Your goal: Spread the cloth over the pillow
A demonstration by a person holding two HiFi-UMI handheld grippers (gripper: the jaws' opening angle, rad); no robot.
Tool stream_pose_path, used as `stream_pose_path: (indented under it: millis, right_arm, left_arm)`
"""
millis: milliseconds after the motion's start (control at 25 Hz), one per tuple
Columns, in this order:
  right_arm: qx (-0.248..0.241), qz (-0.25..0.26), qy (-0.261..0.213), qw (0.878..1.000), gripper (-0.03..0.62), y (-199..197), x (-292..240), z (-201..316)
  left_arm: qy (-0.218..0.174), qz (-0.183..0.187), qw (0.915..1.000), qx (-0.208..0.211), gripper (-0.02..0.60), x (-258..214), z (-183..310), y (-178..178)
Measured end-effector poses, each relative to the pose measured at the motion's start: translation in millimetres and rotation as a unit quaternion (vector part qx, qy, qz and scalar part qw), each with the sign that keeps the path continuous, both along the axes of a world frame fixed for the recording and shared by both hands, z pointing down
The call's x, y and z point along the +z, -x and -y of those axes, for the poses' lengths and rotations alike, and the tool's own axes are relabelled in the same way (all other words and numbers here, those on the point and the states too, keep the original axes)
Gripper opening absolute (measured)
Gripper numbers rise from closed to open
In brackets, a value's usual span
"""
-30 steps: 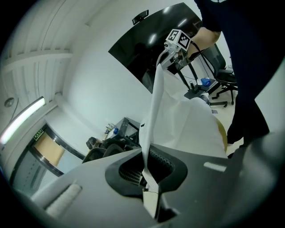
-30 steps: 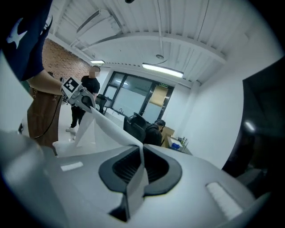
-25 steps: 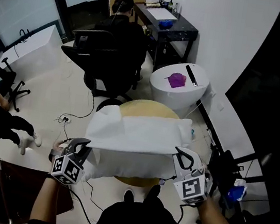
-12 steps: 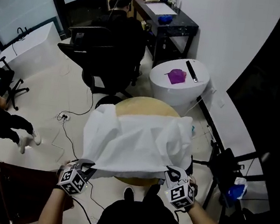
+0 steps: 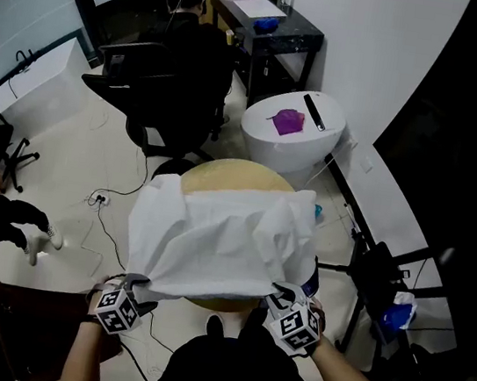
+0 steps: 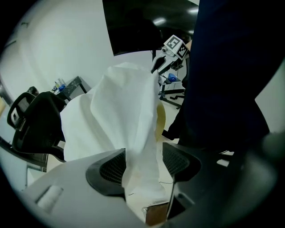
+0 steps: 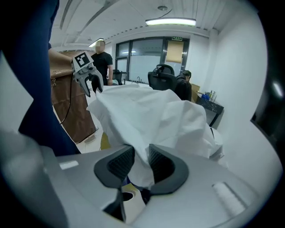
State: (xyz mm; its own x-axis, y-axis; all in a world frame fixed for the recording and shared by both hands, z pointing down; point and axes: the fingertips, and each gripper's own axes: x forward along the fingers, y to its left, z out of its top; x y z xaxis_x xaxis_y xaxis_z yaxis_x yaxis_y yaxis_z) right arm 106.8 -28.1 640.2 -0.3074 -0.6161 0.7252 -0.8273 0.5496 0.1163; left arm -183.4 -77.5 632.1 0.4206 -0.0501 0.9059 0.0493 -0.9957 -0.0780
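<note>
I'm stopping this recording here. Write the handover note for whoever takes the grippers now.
Left gripper: fingers wide apart, having just been opening; the cloth's near edge hangs loose between them.
Right gripper: fingers partly apart, also just been opening, with a cloth fold between them.
Cloth: draped over the pillow on the round table, wrinkled; the pillow is hidden beneath.
Done: cloth laid over the pillow.
Left: draw both grippers clear of the edge, and smooth the wrinkles if needed.
</note>
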Motion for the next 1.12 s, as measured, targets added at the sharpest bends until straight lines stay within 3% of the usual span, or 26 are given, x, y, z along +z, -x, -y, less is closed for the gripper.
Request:
stream_pose_path:
  millis: [320,480,680,920,1120]
  right_arm:
    - [0.001,0.026,-0.021,0.999,0.174,-26.7,-31.6,0.5]
    - [0.004,0.04,-0.039,0.998,0.176,-48.0,-47.7,3.0]
    - [0.007,0.017,-0.063,0.998,0.176,-82.5,-69.8,10.1]
    - [0.014,0.041,-0.076,0.996,0.176,-123.2,-70.8,60.5]
    - [0.028,0.081,-0.051,0.995,0.176,-150.4,-57.7,111.9]
  left_arm:
    - [0.02,-0.032,0.9991,0.02,0.256,-42.9,-9.6,-33.1]
    - [0.007,-0.051,0.9979,0.038,0.256,-72.2,-0.9,-55.5]
    - [-0.024,-0.067,0.9961,0.052,0.256,-87.5,17.2,-87.7]
    - [-0.077,-0.095,0.9912,0.05,0.255,-90.0,46.0,-158.0]
    - [-0.072,-0.117,0.9891,0.054,0.255,-90.9,57.1,-214.3]
